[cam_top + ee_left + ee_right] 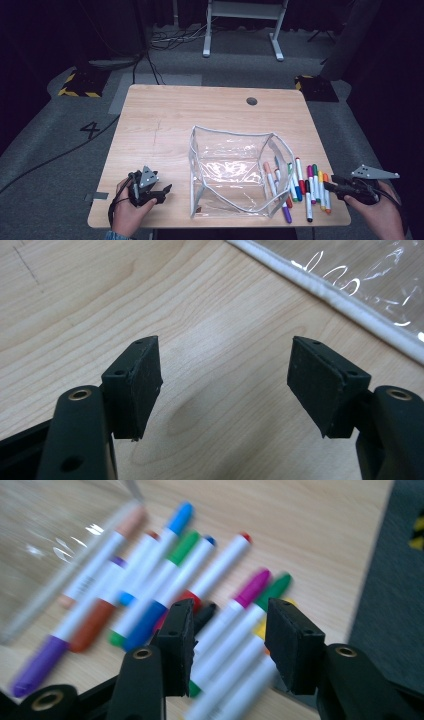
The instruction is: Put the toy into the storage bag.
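Several white-barrelled markers (200, 585) with coloured caps lie side by side before my right gripper (230, 640), jaws apart, nothing held.

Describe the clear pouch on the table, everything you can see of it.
The clear pouch is a see-through, glossy plastic bag with pale grey piping along its edges. It stands open and empty in the middle of the wooden table, its mouth gaping upward, walls creased. The markers lie against its right side; some overlap its edge. Neither gripper touches it.
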A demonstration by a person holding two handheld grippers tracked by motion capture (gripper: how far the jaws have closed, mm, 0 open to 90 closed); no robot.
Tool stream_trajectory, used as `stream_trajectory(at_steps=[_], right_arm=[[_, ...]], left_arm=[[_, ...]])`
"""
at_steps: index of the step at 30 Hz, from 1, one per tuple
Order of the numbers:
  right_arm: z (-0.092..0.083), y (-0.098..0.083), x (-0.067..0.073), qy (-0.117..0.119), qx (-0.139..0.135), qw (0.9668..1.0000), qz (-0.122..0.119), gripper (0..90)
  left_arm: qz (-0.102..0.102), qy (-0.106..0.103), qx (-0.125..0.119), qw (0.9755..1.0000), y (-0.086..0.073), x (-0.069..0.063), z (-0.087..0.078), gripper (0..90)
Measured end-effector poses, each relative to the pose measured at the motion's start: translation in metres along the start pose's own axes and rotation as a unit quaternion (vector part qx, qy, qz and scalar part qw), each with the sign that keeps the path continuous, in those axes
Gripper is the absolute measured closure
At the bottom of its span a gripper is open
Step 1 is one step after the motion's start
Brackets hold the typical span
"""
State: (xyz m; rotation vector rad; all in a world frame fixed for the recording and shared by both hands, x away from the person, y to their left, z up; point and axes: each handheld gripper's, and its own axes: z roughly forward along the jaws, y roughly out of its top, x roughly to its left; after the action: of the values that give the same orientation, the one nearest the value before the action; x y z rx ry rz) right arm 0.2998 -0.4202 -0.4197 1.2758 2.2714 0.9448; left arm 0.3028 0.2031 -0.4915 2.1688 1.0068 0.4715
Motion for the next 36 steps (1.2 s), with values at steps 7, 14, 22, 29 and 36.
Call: stream_trajectory(at_steps=[7,14,22,29,36], right_arm=[[0.016,-0.023,-0.028,-0.040,0.060,0.9967,0.037,54.5],[0.029,-0.034,-0.031,-0.036,0.074,0.9955,0.046,53.8],[0.039,-0.030,-0.027,-0.038,0.088,0.9947,0.037,55.5],[0.039,-0.031,-0.026,-0.056,0.104,0.9924,0.035,62.2],[0.038,-0.033,-0.030,-0.070,0.121,0.9894,0.039,69.7]], left_arm=[[-0.022,-0.002,0.010,0.9997,-0.005,0.004,0.012,28.4],[-0.034,-0.006,0.013,0.9993,-0.005,0.005,0.012,27.7],[-0.033,-0.009,0.012,0.9993,-0.005,0.005,0.012,27.0],[-0.032,-0.010,0.014,0.9993,-0.005,0.005,0.012,27.0],[-0.032,-0.010,0.013,0.9993,-0.005,0.005,0.012,27.0]])
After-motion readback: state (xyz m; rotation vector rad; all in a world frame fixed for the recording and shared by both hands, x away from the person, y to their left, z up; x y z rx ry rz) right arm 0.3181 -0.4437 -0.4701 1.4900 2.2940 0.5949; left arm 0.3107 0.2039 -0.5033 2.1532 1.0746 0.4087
